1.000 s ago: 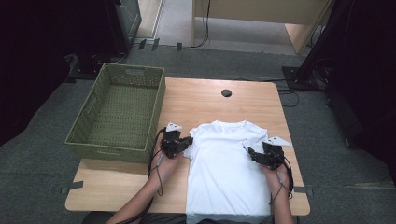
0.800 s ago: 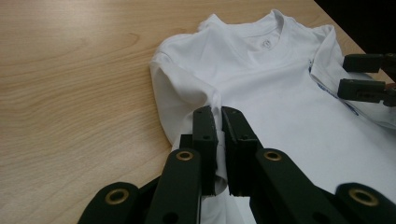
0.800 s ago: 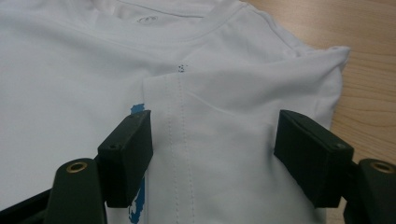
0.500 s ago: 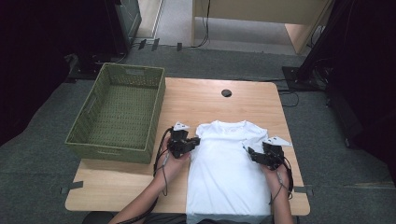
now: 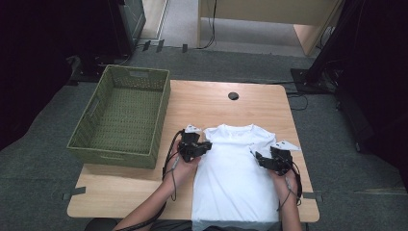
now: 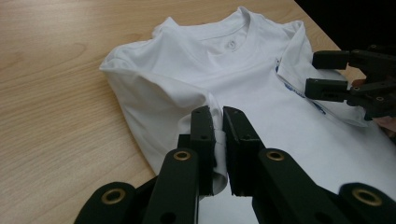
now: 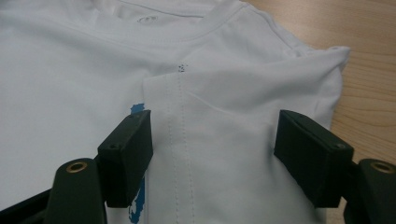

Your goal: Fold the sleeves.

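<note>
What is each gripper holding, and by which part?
Left gripper pinches the white T-shirt at its folded sleeve edge; right gripper is open, holding nothing.

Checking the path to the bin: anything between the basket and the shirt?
Bare wood only, seen in the high view: between the basket and the shirt is plain table, apart from the left gripper pinching the shirt's edge.
</note>
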Motion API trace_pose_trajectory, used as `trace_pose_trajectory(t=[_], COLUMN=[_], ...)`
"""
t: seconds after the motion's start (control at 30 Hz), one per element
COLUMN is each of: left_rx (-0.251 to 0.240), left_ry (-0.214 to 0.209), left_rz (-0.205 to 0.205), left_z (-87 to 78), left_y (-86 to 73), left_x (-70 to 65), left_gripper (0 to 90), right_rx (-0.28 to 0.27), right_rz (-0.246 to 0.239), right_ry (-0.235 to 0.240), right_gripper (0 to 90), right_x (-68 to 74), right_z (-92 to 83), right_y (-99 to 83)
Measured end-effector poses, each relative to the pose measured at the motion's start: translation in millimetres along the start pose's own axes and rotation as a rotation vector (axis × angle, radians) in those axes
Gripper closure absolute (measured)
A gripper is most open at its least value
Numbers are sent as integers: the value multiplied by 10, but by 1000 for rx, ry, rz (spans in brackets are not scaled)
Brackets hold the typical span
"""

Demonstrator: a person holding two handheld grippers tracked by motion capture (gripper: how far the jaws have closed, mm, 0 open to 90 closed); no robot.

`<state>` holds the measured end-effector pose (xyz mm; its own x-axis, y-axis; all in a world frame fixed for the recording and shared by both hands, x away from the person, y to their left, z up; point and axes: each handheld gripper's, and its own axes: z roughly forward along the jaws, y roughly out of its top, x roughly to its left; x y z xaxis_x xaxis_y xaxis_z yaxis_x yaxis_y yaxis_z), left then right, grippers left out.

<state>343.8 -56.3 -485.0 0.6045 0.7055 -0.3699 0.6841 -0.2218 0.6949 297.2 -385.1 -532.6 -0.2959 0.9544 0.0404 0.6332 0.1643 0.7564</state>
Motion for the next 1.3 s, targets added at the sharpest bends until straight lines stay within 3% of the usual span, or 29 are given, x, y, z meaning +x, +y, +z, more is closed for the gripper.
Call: trace_pose_trajectory(t=[0.33,0.6,0.77,0.97,1.07,1.3], left_rx=[52,71,73,75,67,31], left_ry=[-54,-59,-83,-95,-104,-117], left_rz=[-20,-11,0,13,17,15], left_z=[179,294,330,349,334,163], left_y=[17,-22,-28,-19,1,98], left_x=[-72,-96,-143,-202,-206,-157], left_gripper=[829,821,789,805,711,665], right_rx=[0,0,0,0,0,0], right_rz=[1,1,1,1,1,2], right_ry=[1,0,0,0,0,1], right_gripper=[283,283,283,283,283,283], right_x=[0,0,1,1,1,1], right_z=[0,0,0,-1,0,0], right_y=[0,0,0,0,0,0])
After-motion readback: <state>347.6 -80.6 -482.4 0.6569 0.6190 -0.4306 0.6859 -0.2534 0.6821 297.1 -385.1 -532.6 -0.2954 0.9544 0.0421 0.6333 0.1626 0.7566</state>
